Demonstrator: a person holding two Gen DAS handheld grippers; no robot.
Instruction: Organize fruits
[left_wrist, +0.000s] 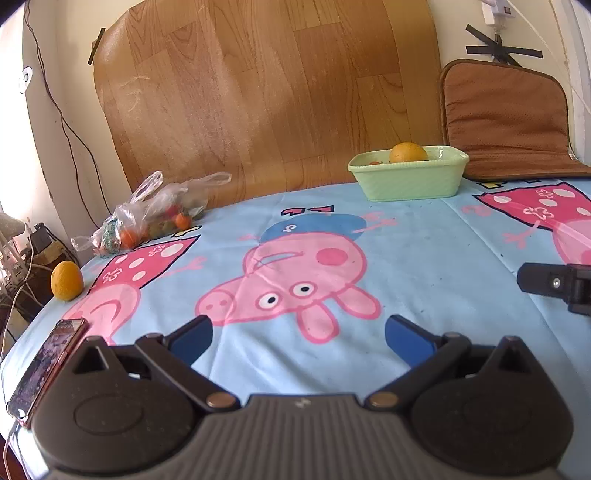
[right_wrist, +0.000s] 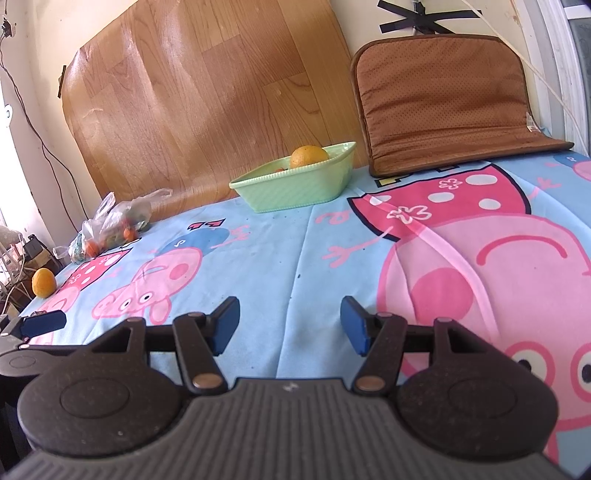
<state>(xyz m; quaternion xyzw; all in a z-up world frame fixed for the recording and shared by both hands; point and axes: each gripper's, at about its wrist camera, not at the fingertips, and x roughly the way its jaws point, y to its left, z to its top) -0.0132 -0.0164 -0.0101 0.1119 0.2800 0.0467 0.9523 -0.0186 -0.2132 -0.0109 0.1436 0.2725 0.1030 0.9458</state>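
A pale green dish (left_wrist: 410, 177) (right_wrist: 295, 188) stands at the back of the table with an orange (left_wrist: 408, 152) (right_wrist: 308, 156) in it and a small fruit beside that. A second orange (left_wrist: 66, 280) (right_wrist: 44, 283) lies loose near the table's left edge. A clear plastic bag (left_wrist: 151, 218) (right_wrist: 110, 229) of small fruits lies at the back left. My left gripper (left_wrist: 297, 338) is open and empty over the cloth, near the front. My right gripper (right_wrist: 290, 323) is open and empty, to the right of the left one.
The table has a blue Peppa Pig cloth (left_wrist: 424, 258). A phone (left_wrist: 46, 365) lies at the front left edge. A brown cushion (right_wrist: 447, 99) leans on the wall at the back right. A wood-pattern sheet (left_wrist: 266, 92) stands behind the table. Cables hang at the left.
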